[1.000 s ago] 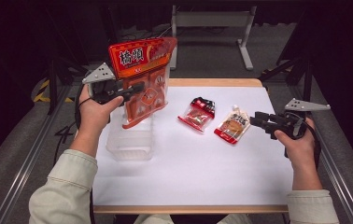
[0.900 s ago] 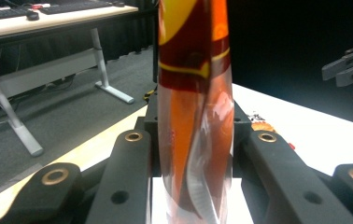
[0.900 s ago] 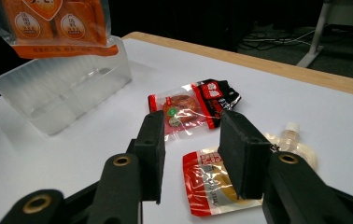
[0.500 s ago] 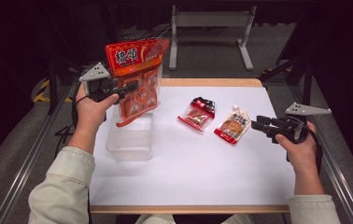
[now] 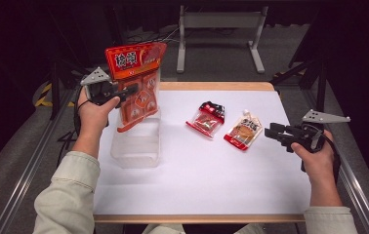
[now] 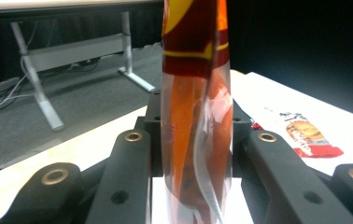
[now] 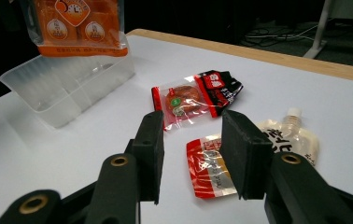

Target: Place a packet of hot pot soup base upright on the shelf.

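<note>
1. Orange-and-red snack bag point(image 5: 136, 85) with a clear plastic lower half hangs upright at the far left of the table, pinched between the jaws of our left gripper point(image 5: 124, 91); in the left gripper view the bag point(image 6: 195, 116) stands squeezed between the two black jaws.
2. Its lower edge dips just over the far end of the clear plastic rectangular tub point(image 5: 136, 141); whether it touches the tub we cannot tell.
3. Our right gripper point(image 5: 274, 132) hovers at the right side, jaws spread with nothing between them.
4. Just left of it lies the white spouted pouch with a red edge point(image 5: 243, 130), and beside that the small red-and-black snack packet point(image 5: 207, 118), both flat on the white table point(image 5: 197, 180).
</note>
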### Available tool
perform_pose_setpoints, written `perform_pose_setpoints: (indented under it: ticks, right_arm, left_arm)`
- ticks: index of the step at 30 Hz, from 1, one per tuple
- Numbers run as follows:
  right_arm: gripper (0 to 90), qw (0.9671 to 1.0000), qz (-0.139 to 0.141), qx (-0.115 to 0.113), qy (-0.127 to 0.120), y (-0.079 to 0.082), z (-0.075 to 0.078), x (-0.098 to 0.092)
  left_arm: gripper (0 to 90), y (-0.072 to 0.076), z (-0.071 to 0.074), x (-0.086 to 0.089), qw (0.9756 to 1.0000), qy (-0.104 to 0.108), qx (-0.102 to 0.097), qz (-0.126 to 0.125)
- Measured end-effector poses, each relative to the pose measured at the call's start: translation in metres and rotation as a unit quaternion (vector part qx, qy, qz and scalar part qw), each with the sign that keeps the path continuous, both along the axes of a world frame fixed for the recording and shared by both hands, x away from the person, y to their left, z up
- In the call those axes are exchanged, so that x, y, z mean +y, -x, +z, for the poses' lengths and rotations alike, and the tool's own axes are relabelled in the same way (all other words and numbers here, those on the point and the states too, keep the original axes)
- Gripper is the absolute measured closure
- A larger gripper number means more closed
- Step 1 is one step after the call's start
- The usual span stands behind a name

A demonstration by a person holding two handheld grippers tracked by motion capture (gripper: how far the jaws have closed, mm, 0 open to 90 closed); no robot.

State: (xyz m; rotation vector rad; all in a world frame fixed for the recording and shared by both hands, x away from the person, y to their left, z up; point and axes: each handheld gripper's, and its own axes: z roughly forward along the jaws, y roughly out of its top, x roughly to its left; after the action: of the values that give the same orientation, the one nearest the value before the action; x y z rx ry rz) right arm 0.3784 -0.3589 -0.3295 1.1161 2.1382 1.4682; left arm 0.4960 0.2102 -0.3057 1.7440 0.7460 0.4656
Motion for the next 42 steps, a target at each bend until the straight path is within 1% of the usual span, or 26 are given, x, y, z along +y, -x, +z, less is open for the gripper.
perform_pose_setpoints:
  ticks: [4, 5, 6, 9, 12, 13, 14, 16, 19, 20, 21, 22, 23, 25, 26, 29, 34, 35, 37, 40, 42]
  right_arm:
    - [60.4, 1.0000, 0.003, 0.002, 0.003, -0.001, -0.001, 0.003]
    - [60.3, 1.0000, 0.006, 0.000, 0.002, -0.001, -0.001, 0.003]
    - [60.1, 1.0000, 0.009, 0.002, 0.001, -0.001, -0.001, 0.004]
    - [60.0, 0.9999, 0.014, 0.002, 0.003, -0.002, -0.003, 0.006]
    - [59.9, 0.9999, 0.014, 0.002, 0.003, -0.002, -0.003, 0.007]
    - [59.9, 0.9999, 0.015, 0.001, 0.002, -0.002, -0.003, 0.006]
    - [59.9, 0.9999, 0.015, 0.001, 0.002, -0.002, -0.003, 0.006]
    - [60.1, 0.9999, 0.015, 0.003, 0.000, -0.002, -0.003, 0.006]
    - [60.1, 0.9998, 0.019, 0.004, -0.002, -0.003, -0.003, 0.007]
    - [60.1, 0.9998, 0.021, 0.002, -0.001, -0.003, -0.003, 0.007]
    - [60.1, 0.9998, 0.021, 0.001, -0.002, -0.003, -0.003, 0.008]
    - [60.2, 0.9997, 0.023, 0.001, -0.002, -0.003, -0.003, 0.008]
    - [60.3, 0.9997, 0.024, 0.002, -0.002, -0.003, -0.003, 0.009]
    - [60.3, 0.9997, 0.026, 0.002, -0.001, -0.004, -0.004, 0.009]
    - [60.3, 0.9997, 0.026, 0.004, -0.002, -0.005, -0.004, 0.010]
    - [60.3, 0.9995, 0.031, 0.005, 0.001, -0.006, -0.005, 0.013]
    - [60.3, 0.9993, 0.035, 0.008, 0.000, -0.006, -0.006, 0.014]
    - [60.3, 0.9993, 0.035, 0.010, 0.001, -0.006, -0.007, 0.014]
    - [60.3, 0.9993, 0.036, 0.011, 0.003, -0.007, -0.008, 0.014]
    - [60.2, 0.9992, 0.038, 0.010, 0.004, -0.007, -0.008, 0.015]
    - [60.2, 0.9991, 0.040, 0.011, 0.000, -0.007, -0.007, 0.015]
  left_arm:
    - [70.9, -0.001, -0.004, 0.001, 1.0000, -0.005, 0.002, 0.000]
    - [70.9, -0.002, -0.006, 0.001, 1.0000, 0.002, 0.004, 0.003]
    - [71.0, -0.003, -0.008, 0.001, 1.0000, 0.004, 0.003, 0.005]
    - [70.9, -0.006, -0.013, -0.002, 0.9999, 0.002, 0.009, 0.009]
    - [70.9, -0.007, -0.015, -0.004, 0.9999, 0.001, 0.007, 0.007]
    - [70.9, -0.007, -0.016, -0.005, 0.9999, 0.004, 0.008, 0.008]
    - [70.9, -0.007, -0.016, -0.005, 1.0000, 0.003, 0.005, 0.007]
    - [70.9, -0.008, -0.020, -0.006, 0.9999, 0.004, 0.006, 0.007]
    - [70.9, -0.009, -0.026, -0.008, 0.9999, -0.001, 0.013, 0.007]
    - [70.9, -0.009, -0.028, -0.008, 0.9998, -0.001, 0.017, 0.005]
    - [71.0, -0.009, -0.029, -0.009, 0.9999, 0.000, 0.016, 0.006]
    - [70.9, -0.008, -0.030, -0.009, 0.9997, 0.001, 0.021, 0.007]
    - [71.0, -0.008, -0.030, -0.009, 0.9997, 0.001, 0.021, 0.007]
    - [70.9, -0.009, -0.032, -0.010, 0.9998, 0.002, 0.015, 0.009]
    - [70.9, -0.009, -0.033, -0.010, 0.9998, 0.003, 0.016, 0.008]
    - [70.9, -0.009, -0.037, -0.009, 0.9999, -0.009, 0.013, 0.004]
    - [70.8, -0.007, -0.042, -0.010, 0.9997, -0.010, 0.024, -0.001]
    - [70.8, -0.007, -0.042, -0.011, 0.9995, -0.013, 0.030, -0.001]
    - [70.7, -0.007, -0.042, -0.011, 0.9994, -0.016, 0.031, -0.001]
    - [70.7, -0.007, -0.043, -0.008, 0.9987, -0.025, 0.045, -0.002]
    - [70.7, -0.006, -0.043, -0.005, 0.9981, -0.026, 0.055, -0.004]
